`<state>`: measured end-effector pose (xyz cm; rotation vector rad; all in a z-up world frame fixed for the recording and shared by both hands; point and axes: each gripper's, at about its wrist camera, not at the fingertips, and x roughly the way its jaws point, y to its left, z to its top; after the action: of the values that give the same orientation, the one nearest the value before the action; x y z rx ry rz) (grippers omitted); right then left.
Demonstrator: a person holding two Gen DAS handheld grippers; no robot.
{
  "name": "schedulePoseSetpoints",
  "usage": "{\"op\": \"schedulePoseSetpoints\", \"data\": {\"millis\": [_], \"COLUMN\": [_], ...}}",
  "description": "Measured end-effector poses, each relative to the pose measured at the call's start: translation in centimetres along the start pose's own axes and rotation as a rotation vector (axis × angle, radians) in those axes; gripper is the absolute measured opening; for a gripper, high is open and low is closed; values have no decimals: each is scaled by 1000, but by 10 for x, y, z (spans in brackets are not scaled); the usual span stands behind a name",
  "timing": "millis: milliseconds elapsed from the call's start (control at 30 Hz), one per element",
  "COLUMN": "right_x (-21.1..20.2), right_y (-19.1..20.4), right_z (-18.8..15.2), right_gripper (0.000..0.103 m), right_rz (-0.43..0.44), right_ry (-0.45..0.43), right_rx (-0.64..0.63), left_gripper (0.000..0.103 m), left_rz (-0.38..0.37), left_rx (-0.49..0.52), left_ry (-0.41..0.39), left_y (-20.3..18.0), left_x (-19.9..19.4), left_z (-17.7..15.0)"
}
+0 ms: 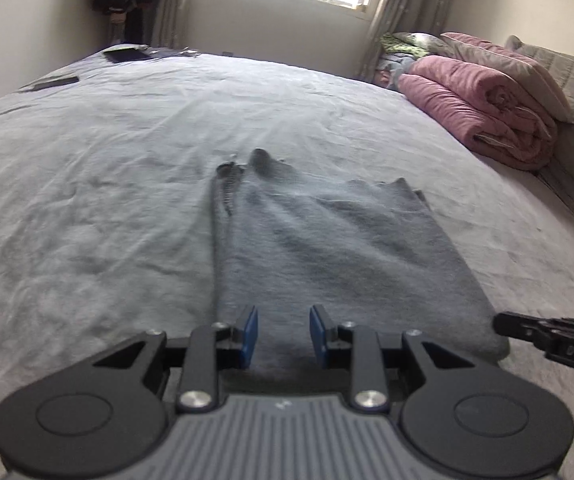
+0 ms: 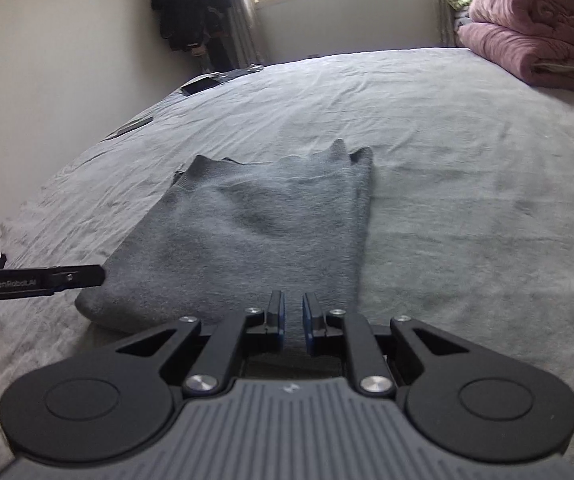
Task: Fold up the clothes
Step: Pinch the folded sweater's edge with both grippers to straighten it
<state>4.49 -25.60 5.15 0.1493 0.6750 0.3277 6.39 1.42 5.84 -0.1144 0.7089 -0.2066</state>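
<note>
Both grippers: you are holding them over the gray sweater's (image 1: 327, 248) near edge
Left gripper (image 1: 283, 334): fingers released, empty
Right gripper (image 2: 293, 320): fingers slightly parted, empty
Bed (image 1: 87, 200): carrying the sweater

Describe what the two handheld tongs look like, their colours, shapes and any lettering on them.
Both are matte black. The left tongs and right tongs each have blue pads on the fingers, silver screws, two round black discs and a ribbed grey body with a small white mark. Seen from the side, the left one reads "GenRobot.AI" in pale letters; the right one's lettering is too blurred to read. No cables or sleeves show.
</note>
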Motion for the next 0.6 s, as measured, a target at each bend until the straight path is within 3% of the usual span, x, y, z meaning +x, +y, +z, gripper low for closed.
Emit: {"op": "schedulePoseSetpoints", "data": {"millis": [167, 600], "right_x": [12, 33], "right_y": [31, 46], "right_z": [-9, -27], "right_gripper": [16, 14], "right_rz": [44, 2], "right_ry": [-19, 25], "right_rx": [-100, -155], "left_gripper": [29, 29], "left_rz": [-52, -13], "left_rx": [39, 57], "left_ry": [-6, 15], "left_y": [-25, -30], "left_x": [9, 29], "left_z": [-11, -31]}}
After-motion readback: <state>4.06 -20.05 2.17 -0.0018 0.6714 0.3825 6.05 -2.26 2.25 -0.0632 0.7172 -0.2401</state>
